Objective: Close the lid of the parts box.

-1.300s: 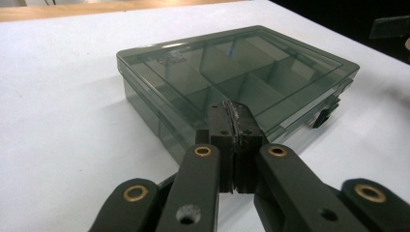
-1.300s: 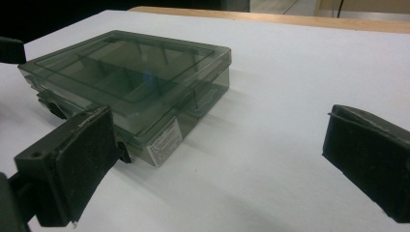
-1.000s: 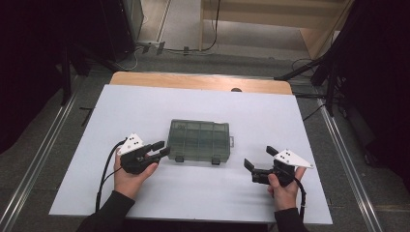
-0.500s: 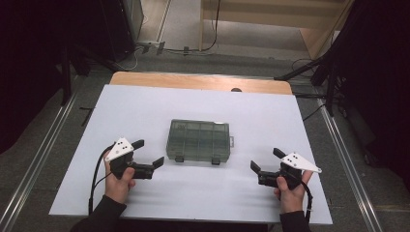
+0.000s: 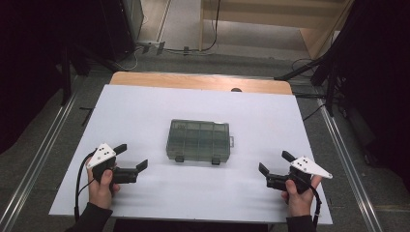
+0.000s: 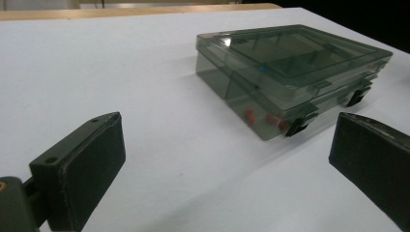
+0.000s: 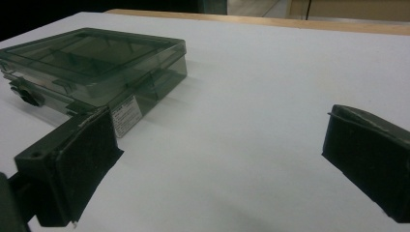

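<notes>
A closed smoky-green clear compartment box (image 5: 199, 140) lies flat in the middle of the white table, its two black latches facing the near edge. My left gripper (image 5: 131, 156) sits to the box's near left, a short gap away. Its jaws have just been opening and stand wide open with nothing between them. In the left gripper view the box (image 6: 290, 67) lies ahead, right of my open left gripper (image 6: 227, 169), with small red parts (image 6: 249, 115) inside. My right gripper (image 5: 274, 162) is open and empty at the near right. In the right gripper view the box (image 7: 96, 67) lies ahead, left of my right gripper (image 7: 220, 164).
The white sheet (image 5: 145, 111) covers a wooden table whose bare edge (image 5: 193, 81) runs along the back. Floor rails (image 5: 43, 150) flank both sides. Dark stands (image 5: 329, 72) and cables stand beyond the far right corner.
My left gripper has drawn back to the left, away from the box's left side, and its jaws have opened wide. My right gripper has slid a little to the right.
</notes>
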A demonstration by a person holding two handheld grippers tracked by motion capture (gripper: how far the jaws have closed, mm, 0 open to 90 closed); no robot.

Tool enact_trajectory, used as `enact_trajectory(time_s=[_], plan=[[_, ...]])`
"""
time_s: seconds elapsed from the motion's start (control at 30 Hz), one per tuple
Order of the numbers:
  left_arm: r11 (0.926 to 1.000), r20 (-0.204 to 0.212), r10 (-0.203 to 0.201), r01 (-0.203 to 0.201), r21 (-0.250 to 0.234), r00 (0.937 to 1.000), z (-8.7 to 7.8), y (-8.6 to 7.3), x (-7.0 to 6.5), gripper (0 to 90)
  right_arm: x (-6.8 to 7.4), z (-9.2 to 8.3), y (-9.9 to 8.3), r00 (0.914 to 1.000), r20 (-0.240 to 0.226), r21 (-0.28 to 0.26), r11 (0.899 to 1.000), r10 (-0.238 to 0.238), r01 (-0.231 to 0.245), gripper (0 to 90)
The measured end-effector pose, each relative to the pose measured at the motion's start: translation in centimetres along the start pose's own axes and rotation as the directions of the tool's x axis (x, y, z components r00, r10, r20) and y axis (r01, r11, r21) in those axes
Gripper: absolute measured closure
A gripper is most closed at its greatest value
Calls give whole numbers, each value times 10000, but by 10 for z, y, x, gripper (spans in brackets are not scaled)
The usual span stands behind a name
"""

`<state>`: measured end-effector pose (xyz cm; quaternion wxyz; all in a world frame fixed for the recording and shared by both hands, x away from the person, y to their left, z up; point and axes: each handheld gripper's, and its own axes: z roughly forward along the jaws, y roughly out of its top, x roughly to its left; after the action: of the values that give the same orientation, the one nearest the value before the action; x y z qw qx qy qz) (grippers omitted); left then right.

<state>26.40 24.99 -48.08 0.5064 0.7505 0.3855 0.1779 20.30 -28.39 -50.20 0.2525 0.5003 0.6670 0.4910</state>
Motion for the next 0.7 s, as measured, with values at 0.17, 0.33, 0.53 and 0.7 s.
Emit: enact_trajectory(time_s=[0.17,0.33,0.53,0.7], plan=[[9999,-250,-20,17,-136,9997,-12,-5,4,0,-1,-4,0,9999,95,-30,10000,49,-49,0],[9997,-474,-170,161,-190,9987,-22,-9,10,0,-2,-8,-2,9998,190,-8,10000,-8,9,0],[9993,-684,-295,279,-245,9972,-31,-12,18,0,-7,-14,-5,9997,257,-48,10000,30,-28,0],[9983,-843,-541,522,-244,9950,-39,-16,23,0,-10,-18,-8,9995,295,21,9999,130,-131,0]])
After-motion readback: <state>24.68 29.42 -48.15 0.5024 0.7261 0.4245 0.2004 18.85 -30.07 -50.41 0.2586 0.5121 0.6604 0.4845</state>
